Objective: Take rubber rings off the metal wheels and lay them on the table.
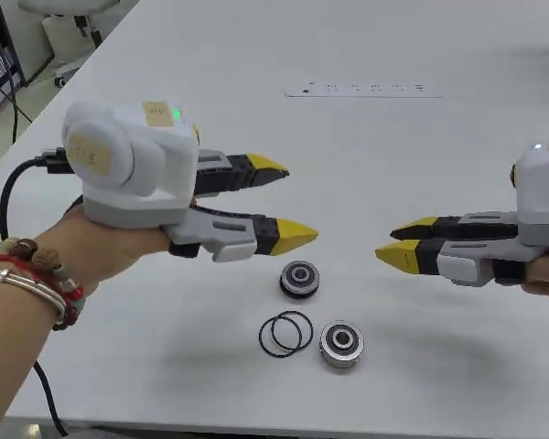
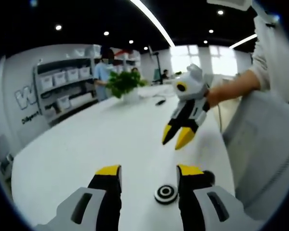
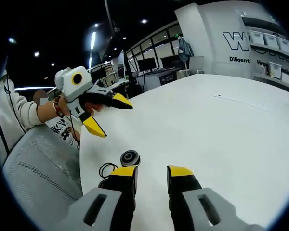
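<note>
Left gripper point(image 1: 298, 203) jaws spread wide, right gripper point(image 1: 387, 242) jaws slightly parted, both empty. Ringed wheel point(image 1: 299, 279) sits bottom centre on counter point(image 1: 393, 137), loose rings point(image 1: 285, 334) just below. Suggest: pin hub with one, hook ring's edge with other.

Loose black rings point(image 1: 285, 333) beside bare wheel point(image 1: 341, 344); ringed wheel point(image 1: 299, 279) near

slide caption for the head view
Left gripper and right gripper, both open, near a dark-rimmed wheel, a silver wheel and two loose rubber rings

White table point(image 1: 393, 165) w/ 2 wheels point(image 1: 299, 279), 2 rings point(image 1: 286, 333).
</note>
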The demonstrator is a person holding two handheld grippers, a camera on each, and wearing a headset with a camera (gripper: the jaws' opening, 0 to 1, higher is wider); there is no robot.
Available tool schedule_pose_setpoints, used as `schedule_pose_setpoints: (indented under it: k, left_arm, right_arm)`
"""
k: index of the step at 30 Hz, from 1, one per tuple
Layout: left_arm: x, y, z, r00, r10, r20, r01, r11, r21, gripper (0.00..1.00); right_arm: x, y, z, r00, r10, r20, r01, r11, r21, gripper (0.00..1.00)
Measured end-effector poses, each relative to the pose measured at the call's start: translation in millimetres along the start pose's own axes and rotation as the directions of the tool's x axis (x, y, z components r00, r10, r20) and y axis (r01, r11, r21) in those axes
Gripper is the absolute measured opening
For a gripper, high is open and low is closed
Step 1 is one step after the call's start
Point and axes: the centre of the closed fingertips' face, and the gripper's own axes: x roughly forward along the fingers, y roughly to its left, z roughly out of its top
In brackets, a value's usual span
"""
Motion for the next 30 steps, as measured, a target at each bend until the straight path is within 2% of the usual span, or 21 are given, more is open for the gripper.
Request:
schedule_pose_setpoints:
  k: [6, 11, 20, 23, 25, 30]
  left_arm:
    - [11.7, -5.5, -17.4, 0.999, -0.019, -0.041, 0.019, 1.0, -0.009, 0.39]
    - [18.6, -15.2, -34.8, 0.9939, -0.056, -0.095, 0.055, 0.998, -0.006, 0.36]
    - [21.9, -16.1, -46.5, 0.9923, -0.048, -0.114, 0.043, 0.998, -0.045, 0.29]
    - [24.0, -15.8, -54.9, 0.9882, -0.042, -0.147, 0.039, 0.999, -0.023, 0.25]
    - [25.4, -15.9, -59.2, 0.9865, -0.039, -0.159, 0.035, 0.999, -0.028, 0.24]
    - [26.8, -18.9, -60.2, 0.9862, -0.049, -0.158, 0.043, 0.998, -0.041, 0.22]
  right_arm:
    - [1.5, -0.2, -2.5, 0.9999, 0.003, -0.01, -0.003, 1.0, 0.0, 0.21]
    - [2.4, 0.1, -4.3, 0.9998, 0.004, -0.018, -0.004, 1.0, -0.003, 0.21]
    - [3.6, 0.6, -6.4, 0.9996, 0.004, -0.028, -0.005, 1.0, -0.005, 0.21]
    - [4.2, 0.7, -7.8, 0.9994, 0.006, -0.034, -0.006, 1.0, -0.006, 0.2]
    - [4.5, 1.1, -8.5, 0.9992, 0.007, -0.038, -0.008, 1.0, -0.007, 0.2]
    - [5.3, 1.4, -10.3, 0.9989, 0.01, -0.046, -0.01, 1.0, -0.012, 0.2]
